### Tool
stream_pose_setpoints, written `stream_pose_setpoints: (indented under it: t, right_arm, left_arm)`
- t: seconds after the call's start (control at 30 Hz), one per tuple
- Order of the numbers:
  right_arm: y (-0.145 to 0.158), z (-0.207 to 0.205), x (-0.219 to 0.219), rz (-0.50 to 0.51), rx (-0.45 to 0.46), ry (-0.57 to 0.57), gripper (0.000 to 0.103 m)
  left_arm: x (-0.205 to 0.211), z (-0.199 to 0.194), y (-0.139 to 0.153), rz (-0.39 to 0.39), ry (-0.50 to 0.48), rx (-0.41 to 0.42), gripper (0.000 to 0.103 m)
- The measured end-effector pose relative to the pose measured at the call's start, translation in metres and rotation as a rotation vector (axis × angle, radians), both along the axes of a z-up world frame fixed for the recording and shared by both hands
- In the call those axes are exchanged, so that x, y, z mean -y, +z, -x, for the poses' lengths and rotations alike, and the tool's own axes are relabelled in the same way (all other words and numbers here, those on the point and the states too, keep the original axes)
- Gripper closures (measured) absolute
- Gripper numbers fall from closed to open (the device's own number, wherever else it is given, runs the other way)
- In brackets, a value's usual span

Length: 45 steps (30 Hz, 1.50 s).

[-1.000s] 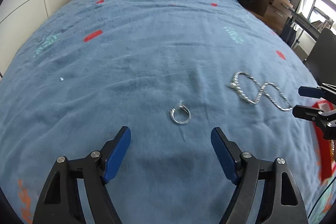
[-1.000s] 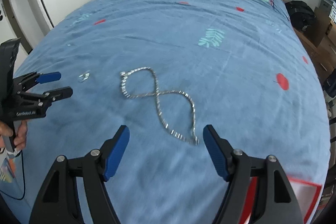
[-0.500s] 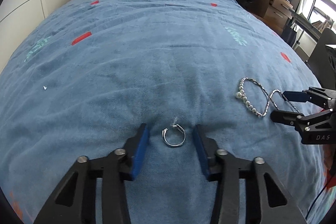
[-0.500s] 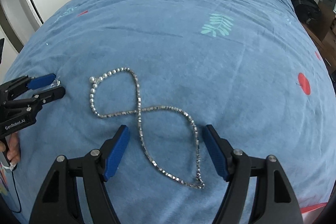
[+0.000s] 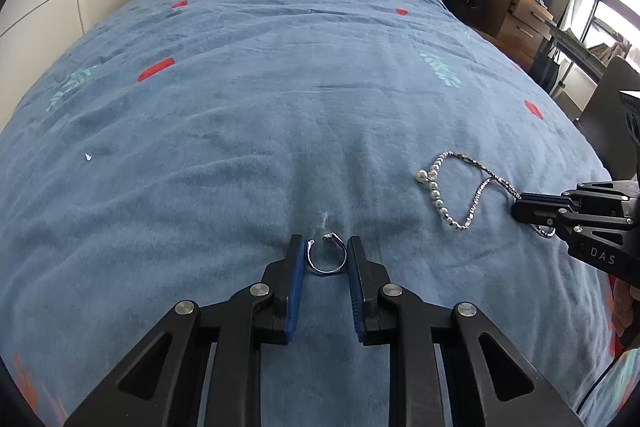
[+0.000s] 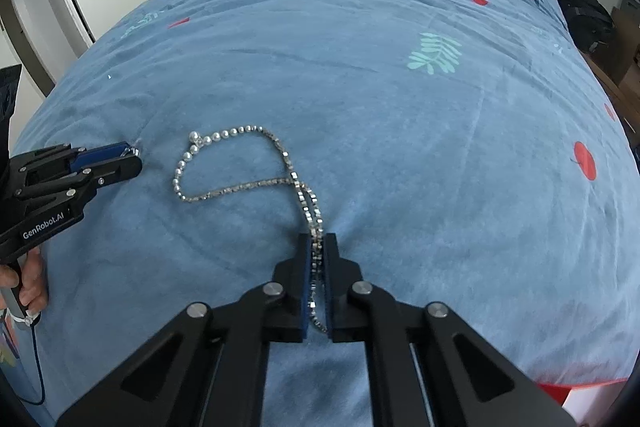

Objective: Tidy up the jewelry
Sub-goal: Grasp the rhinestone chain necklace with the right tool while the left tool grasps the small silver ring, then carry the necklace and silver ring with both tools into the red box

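A blue bedspread (image 5: 280,115) is carrying the jewelry. The right gripper (image 6: 316,267) is pinching the necklace (image 6: 240,183) by its doubled near end, likely for lifting; the left gripper (image 5: 323,263) is clamping narrowly on the open silver ring (image 5: 326,259), lying flat

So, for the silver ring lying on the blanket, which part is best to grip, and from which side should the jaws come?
Grip the open ring across its band, one pad on each outer side, coming from the near side low along the blanket. It lies flat with its gap pointing away, so the closed curves face sideways. The left gripper already brackets it this way; whether the pads touch it I cannot tell.
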State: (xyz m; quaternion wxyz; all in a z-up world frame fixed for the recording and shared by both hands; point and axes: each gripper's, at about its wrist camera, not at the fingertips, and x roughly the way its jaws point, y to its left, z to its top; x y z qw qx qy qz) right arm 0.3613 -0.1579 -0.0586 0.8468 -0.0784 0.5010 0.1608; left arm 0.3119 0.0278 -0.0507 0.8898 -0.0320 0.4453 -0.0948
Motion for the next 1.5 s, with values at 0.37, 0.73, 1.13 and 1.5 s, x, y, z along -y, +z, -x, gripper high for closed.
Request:
stream_pose_setpoints:
  t: [0.37,0.73,1.13,1.5]
  right_arm:
    - [0.042,0.026,0.018,-0.058,0.083,-0.047,0.098]
    - [0.134,0.077,0.06,-0.108,0.248,-0.134,0.098]
    - [0.215,0.165,0.159,-0.062,0.367,-0.267,0.098]
    - [0.174,0.207,0.25,-0.054,0.29,-0.404,0.098]
  left_arm:
    - [0.004,0.014,0.021,0.001,-0.012,0.021,0.082]
    - [0.037,0.037,0.081,0.07,-0.085,0.088,0.082]
    - [0.161,0.073,0.131,0.137,-0.298,0.139,0.082]
    - [0.279,0.094,0.118,0.166,-0.47,0.088,0.082]
